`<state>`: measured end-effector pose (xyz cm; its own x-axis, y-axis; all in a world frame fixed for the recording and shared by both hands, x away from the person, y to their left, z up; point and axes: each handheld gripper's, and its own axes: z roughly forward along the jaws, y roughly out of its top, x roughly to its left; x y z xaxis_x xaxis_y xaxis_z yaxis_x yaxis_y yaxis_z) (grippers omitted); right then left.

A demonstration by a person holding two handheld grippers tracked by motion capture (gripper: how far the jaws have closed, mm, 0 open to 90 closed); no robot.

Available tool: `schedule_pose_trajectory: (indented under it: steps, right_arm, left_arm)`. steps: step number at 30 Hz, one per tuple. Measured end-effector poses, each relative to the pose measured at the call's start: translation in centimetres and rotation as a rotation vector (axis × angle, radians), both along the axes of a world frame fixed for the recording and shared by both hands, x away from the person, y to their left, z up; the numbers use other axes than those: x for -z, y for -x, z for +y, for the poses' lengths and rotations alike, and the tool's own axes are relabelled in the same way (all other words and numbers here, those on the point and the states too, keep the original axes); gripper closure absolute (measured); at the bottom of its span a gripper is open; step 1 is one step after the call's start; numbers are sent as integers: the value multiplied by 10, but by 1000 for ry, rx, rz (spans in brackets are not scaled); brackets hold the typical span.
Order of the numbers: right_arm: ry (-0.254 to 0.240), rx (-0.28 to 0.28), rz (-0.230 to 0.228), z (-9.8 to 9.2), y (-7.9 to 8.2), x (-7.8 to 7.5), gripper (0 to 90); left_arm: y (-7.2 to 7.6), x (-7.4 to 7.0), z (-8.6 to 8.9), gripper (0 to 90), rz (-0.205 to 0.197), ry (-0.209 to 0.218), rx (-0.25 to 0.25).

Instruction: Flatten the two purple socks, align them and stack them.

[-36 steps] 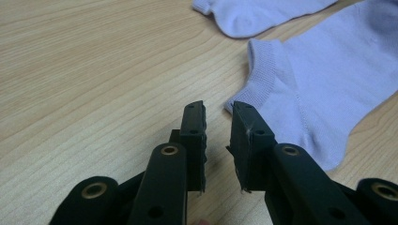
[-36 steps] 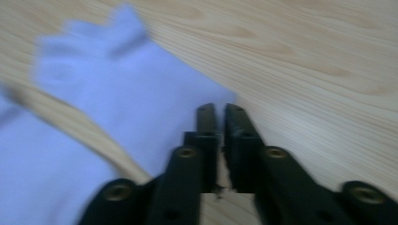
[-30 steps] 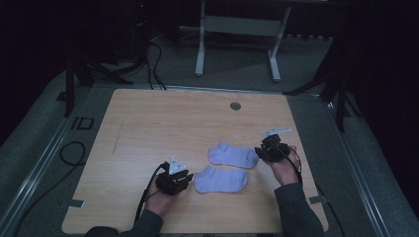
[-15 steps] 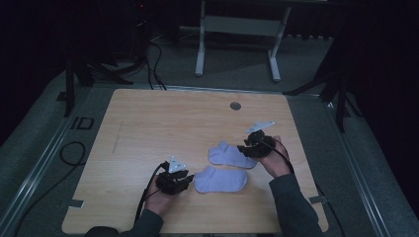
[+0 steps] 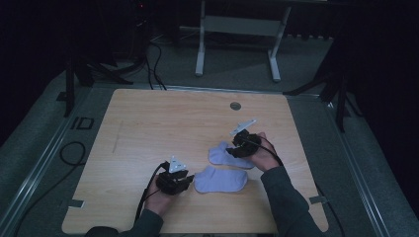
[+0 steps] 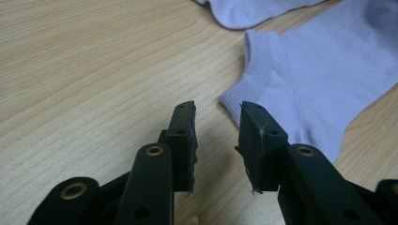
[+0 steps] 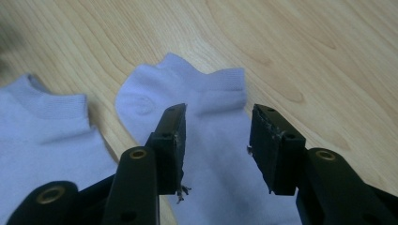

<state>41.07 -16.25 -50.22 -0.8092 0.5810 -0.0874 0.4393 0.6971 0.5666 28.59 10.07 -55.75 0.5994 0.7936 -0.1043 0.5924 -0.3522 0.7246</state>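
Left fingers: the left gripper [image 6: 217, 140] has its two black jaws apart, and they have just been opening. Nothing is between them, only bare wood. The near sock's heel corner lies just past the right jaw tip.
Right fingers: the right gripper [image 7: 217, 145] has its jaws apart too, and they have just been opening. They hang over the far sock, not squeezing it.
Near sock: the near sock [image 5: 221, 180] lies flat on the table [image 5: 148, 128], just beside the left gripper [image 5: 182, 181]. Its cuff end points to that gripper.
Far sock: the far sock [image 5: 222, 156] lies flat a bit farther back, with the right gripper [image 5: 239, 146] over its right end. The two socks are close, with a thin strip of wood between them.
Edges and room: both socks sit in the near right part of the table. The left half and the back are bare wood, with lots of room. A small round cap [image 5: 235, 105] sits near the back edge.
Hands: both forearms come in from the near edge. The left hand [image 5: 159, 200] is low by the near sock. The right hand [image 5: 263, 154] reaches farther in.
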Motion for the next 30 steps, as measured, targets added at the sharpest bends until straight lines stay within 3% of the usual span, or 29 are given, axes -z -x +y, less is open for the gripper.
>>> schedule_pose_trajectory:
  steps: [6,9,14,22,26,30]
  right_arm:
    - [7,-24,23,4,-4,8,562]
    - [37,-43,40,7,-5,14,556]
    - [59,-74,38,13,-5,20,489]
    - [61,-86,42,23,-5,23,440]
    - [60,-99,70,28,-6,28,438]
    - [68,-77,92,29,-10,35,430]
  left_arm:
    - [0,0,0,668,6,4,4]
    - [0,0,0,667,7,5,4]
    - [0,0,-1,667,3,8,4]
    - [0,0,-1,666,4,10,6]
    - [0,0,-1,664,3,10,8]
    - [0,0,0,663,3,9,11]
